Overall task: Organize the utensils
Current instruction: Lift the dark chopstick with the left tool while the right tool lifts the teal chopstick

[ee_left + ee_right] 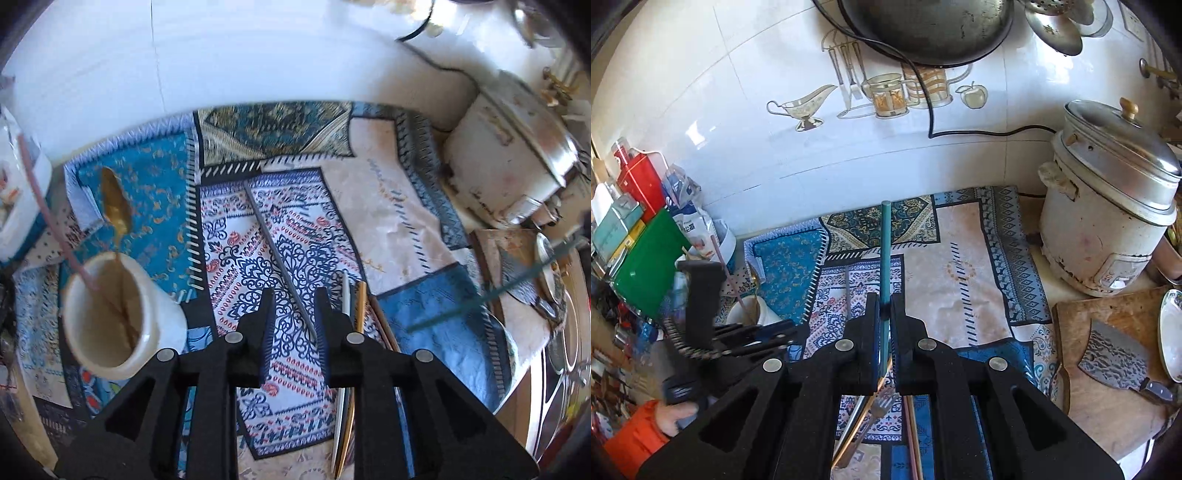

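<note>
Chopstick (885, 258), the green one, is pinched upright in your right tongs (884, 314); the holder cup (753, 310) stands off to their left, nearer your left tongs (293, 310), which hang spread and empty over the grey chopstick (277, 251).

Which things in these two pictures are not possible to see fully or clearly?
- Left wrist view: the gray chopstick has its near end behind the left tongs.
- Left wrist view: the white holder hides the gold spoon's handle.
- Right wrist view: the fork is partly covered by the right tongs, which grip the teal chopstick.
</note>
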Demonstrator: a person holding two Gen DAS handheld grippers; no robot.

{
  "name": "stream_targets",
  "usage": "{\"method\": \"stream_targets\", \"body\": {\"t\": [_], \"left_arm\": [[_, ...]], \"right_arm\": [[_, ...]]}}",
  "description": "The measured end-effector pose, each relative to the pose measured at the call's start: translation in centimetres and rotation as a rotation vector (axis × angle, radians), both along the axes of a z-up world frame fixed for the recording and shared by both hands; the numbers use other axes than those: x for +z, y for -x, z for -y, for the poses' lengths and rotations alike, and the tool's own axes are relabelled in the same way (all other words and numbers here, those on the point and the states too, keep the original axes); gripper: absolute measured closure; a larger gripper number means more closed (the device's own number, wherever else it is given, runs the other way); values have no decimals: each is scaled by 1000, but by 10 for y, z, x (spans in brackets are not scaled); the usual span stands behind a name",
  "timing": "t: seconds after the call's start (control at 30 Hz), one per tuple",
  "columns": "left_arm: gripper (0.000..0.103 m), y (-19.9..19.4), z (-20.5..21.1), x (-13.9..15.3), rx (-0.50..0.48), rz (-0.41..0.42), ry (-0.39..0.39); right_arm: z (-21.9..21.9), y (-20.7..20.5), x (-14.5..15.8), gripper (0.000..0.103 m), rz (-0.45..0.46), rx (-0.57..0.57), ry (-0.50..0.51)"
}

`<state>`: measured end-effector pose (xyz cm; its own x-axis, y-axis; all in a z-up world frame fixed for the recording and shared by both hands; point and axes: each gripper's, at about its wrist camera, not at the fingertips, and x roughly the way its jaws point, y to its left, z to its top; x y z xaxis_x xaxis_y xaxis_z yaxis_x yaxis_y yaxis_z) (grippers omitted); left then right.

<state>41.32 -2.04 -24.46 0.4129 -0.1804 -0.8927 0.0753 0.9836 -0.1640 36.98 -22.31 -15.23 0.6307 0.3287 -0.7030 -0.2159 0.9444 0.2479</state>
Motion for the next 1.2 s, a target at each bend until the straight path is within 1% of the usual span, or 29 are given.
{"method": "stream_targets", "body": {"t": [0.1, 0.2, 0.33, 0.4, 0.43, 0.47, 0.57, 0.6, 0.63, 0.67, 0.7, 0.73, 0.87, 0.97, 1.1, 1.2], "left_arm": [[83, -24, 3, -30, 52, -59, 6], [83, -47, 4, -55, 102, -99, -7], [83, -73, 6, -80, 158, -130, -65], [83, -83, 4, -91, 187, -148, -77], [83, -85, 4, -90, 197, -124, -87], [83, -88, 5, -90, 196, -117, -100], [83, -94, 11, -92, 179, -118, -135], [84, -95, 13, -93, 177, -114, -148], [88, -95, 14, -94, 174, -106, -159], [90, -96, 15, -94, 176, -99, -157], [96, -97, 15, -94, 177, -97, -150], [97, -98, 15, -95, 180, -98, -146], [99, -98, 12, -96, 164, -100, -131], [99, -98, 20, -93, 136, -106, -123], [99, -73, 21, -81, 108, -81, -99], [99, -54, 19, -64, 85, -44, -79]], "right_arm": [[9, -3, -2, 98, -3, -13, 6], [18, -8, -5, 98, -11, -17, 6], [28, -18, -11, 98, -26, -16, 9], [33, -21, -12, 98, -29, -15, 13], [35, -23, -12, 98, -30, -13, 13], [37, -25, -13, 98, -30, -12, 12], [42, -29, -13, 98, -30, -13, 11], [43, -31, -13, 98, -30, -13, 9], [45, -32, -13, 98, -30, -14, 7], [46, -33, -12, 98, -30, -13, 4], [46, -34, -12, 98, -30, -13, 3], [47, -36, -12, 98, -30, -13, 1], [45, -37, -11, 98, -25, -3, -1], [42, -37, -10, 98, -19, 4, -4], [36, -35, -8, 98, -12, 13, -6], [29, -33, -5, 98, -4, 23, -8]]}}
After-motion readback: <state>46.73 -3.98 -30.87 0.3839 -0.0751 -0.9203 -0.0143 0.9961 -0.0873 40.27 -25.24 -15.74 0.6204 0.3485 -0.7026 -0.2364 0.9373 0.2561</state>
